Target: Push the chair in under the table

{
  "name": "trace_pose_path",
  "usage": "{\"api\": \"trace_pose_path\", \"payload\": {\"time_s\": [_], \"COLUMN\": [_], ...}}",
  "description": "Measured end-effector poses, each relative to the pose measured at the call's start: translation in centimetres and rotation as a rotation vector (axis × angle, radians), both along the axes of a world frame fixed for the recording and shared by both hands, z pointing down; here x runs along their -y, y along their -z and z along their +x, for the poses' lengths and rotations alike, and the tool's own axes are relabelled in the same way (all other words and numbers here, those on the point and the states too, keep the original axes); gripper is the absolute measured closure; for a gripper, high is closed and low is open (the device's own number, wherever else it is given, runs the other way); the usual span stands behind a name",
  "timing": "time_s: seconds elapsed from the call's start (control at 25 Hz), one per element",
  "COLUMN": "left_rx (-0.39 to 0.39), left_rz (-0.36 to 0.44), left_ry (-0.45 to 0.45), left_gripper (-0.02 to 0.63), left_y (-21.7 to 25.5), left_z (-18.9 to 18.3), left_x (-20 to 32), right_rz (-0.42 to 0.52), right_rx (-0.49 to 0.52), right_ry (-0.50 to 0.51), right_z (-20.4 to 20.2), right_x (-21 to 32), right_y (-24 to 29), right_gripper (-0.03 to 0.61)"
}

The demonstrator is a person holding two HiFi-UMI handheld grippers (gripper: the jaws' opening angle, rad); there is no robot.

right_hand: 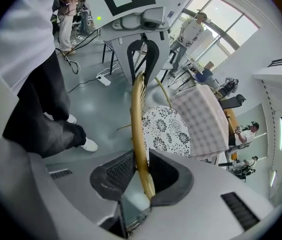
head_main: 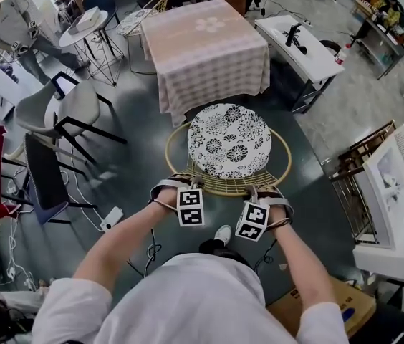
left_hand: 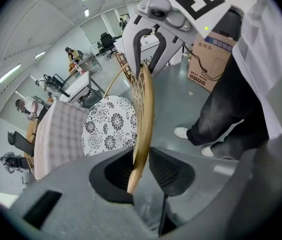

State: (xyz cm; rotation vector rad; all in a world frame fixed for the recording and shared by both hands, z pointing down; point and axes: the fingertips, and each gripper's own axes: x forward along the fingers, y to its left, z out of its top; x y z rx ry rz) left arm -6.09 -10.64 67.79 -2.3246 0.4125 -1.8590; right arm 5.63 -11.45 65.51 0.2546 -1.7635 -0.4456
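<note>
The chair has a round golden wicker rim [head_main: 225,189] and a black-and-white floral cushion [head_main: 229,140]. It stands just in front of the table with a checked cloth [head_main: 205,49]; its front edge is close to the hanging cloth. My left gripper [head_main: 180,189] is shut on the near back rim, left of centre. My right gripper [head_main: 258,192] is shut on the same rim, right of centre. In the left gripper view the rim [left_hand: 145,104] runs between the pads of the left gripper [left_hand: 141,166]. In the right gripper view the rim [right_hand: 137,114] is clamped by the right gripper [right_hand: 141,171].
A grey chair [head_main: 66,110] and a round side table [head_main: 87,27] stand to the left. At the right of the table is a white desk [head_main: 299,45]; a wooden rack [head_main: 359,170] stands nearer. A power strip [head_main: 111,218] and a cardboard box [head_main: 331,310] lie on the floor.
</note>
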Motion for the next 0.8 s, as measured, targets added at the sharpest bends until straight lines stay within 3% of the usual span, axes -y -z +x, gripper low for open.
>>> {"api": "trace_pose_path", "payload": {"time_s": [0.8], "left_rx": [0.055], "left_rz": [0.002], "left_ry": [0.120], "left_gripper": [0.512], "left_y": [-0.7], "left_z": [1.6], "left_x": [5.6], "right_rz": [-0.008], "right_rx": [0.007], "right_ry": [0.039], "right_z": [1.8], "right_x": [6.5], "right_y": [-0.1], "right_gripper": [0.508]}}
